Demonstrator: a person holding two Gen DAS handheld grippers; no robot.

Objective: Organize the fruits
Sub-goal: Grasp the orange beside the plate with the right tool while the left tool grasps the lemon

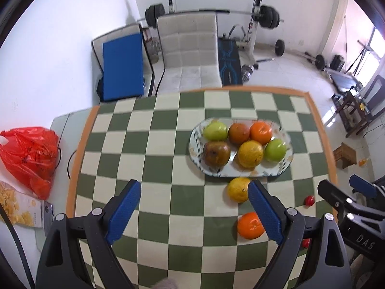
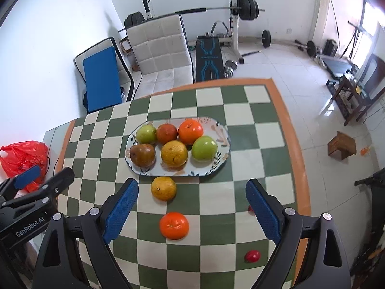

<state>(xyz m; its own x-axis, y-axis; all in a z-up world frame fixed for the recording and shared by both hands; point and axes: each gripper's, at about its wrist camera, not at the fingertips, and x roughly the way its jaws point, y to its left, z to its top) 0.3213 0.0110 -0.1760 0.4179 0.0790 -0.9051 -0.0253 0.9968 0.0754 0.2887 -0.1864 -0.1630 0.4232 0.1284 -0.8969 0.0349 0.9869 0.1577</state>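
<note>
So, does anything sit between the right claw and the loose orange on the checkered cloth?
Nothing visible does. The right claw is open and empty, and the orange lies on bare cloth between its fingers. The yellow citrus sits farther on, just short of the plate.

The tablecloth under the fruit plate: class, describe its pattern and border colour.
The tablecloth is a green-and-cream checkerboard with an orange border, clearest in the right wrist view.

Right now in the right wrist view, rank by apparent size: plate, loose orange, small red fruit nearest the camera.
1. plate
2. loose orange
3. small red fruit
The gaps are wide, so nearness to the camera leaves the order unchanged.
</note>
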